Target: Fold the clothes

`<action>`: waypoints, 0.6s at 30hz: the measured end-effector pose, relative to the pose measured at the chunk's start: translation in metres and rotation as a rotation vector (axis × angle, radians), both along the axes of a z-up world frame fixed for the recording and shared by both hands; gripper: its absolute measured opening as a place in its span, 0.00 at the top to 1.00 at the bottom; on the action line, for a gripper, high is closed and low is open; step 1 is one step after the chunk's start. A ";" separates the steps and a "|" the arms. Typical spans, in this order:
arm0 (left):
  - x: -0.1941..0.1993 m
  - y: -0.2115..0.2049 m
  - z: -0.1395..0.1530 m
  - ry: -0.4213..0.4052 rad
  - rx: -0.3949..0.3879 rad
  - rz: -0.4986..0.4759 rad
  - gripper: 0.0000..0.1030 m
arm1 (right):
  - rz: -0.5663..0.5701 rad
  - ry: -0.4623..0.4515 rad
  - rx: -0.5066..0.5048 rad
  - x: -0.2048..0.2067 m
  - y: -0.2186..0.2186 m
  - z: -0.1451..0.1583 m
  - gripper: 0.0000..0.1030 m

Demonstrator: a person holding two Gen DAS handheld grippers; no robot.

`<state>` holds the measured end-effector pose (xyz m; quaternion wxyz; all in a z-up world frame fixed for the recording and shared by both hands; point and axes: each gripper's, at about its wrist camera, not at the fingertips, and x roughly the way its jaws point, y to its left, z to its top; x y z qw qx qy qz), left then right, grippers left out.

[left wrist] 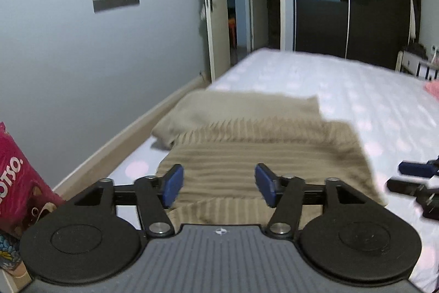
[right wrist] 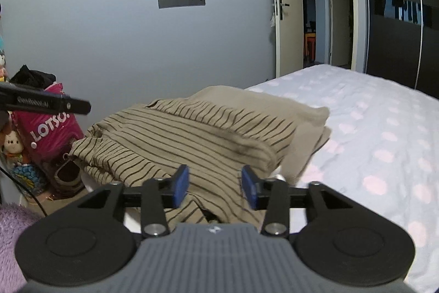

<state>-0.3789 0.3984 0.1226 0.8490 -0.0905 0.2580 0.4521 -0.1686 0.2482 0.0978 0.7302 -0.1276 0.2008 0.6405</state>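
Note:
A tan garment with thin dark stripes (right wrist: 178,139) lies folded on the near left part of the bed, over a plain tan layer (right wrist: 274,106). In the left wrist view the same garment (left wrist: 247,144) looks blurred. My left gripper (left wrist: 219,187) is open and empty just above the garment's near edge. My right gripper (right wrist: 215,187) is open and empty over the garment's near right part. The right gripper's blue-tipped fingers (left wrist: 417,169) show at the right edge of the left wrist view. A black part of the left gripper (right wrist: 46,103) shows at the left of the right wrist view.
The bed (right wrist: 370,133) has a white sheet with pale pink dots. A pink bag (right wrist: 46,128) and soft toys stand on the floor at the left by the wall. A purple fuzzy fabric (right wrist: 11,238) lies at the near left. A pink item (left wrist: 432,88) lies at the bed's right.

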 end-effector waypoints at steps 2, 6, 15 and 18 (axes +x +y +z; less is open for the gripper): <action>0.009 -0.022 0.007 -0.001 0.038 -0.004 0.32 | 0.002 -0.010 -0.002 0.001 -0.010 0.008 0.49; 0.030 -0.057 0.006 0.023 0.074 -0.033 0.27 | -0.010 -0.009 -0.002 0.002 -0.023 0.016 0.44; 0.050 -0.094 -0.026 0.032 0.026 0.015 0.27 | 0.029 0.019 -0.036 -0.003 -0.039 0.000 0.34; 0.051 -0.101 -0.039 0.059 0.006 0.036 0.27 | 0.032 0.031 -0.052 -0.002 -0.042 -0.009 0.31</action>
